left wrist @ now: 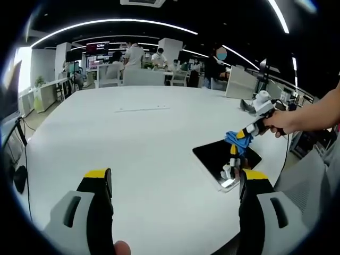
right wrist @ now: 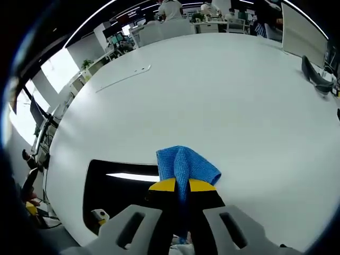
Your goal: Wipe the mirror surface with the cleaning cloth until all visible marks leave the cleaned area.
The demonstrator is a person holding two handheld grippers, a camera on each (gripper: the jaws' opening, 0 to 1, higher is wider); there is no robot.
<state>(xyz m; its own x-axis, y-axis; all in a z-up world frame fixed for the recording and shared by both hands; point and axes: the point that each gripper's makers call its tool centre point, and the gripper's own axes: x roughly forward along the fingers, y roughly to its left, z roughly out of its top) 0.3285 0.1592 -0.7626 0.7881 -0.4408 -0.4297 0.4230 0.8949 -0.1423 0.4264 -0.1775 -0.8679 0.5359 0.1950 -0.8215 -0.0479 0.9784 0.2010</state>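
Gripping blue cleaning cloth [right wrist: 186,166], right gripper [right wrist: 182,186] fingers pinched tight on it, cloth standing up between yellow tips. Mirror [left wrist: 226,158] (dark, reflective slab) flat on white desk [left wrist: 143,143]. In left gripper view, right gripper hangs just above mirror, cloth near its surface; contact unclear. Left gripper [left wrist: 175,183] beside mirror, over bare desk, fingers spread wide, nothing between them.

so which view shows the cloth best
The right gripper view: the blue cloth sits close and large, pinched between that gripper's jaws. The left gripper view shows it small, above the mirror.
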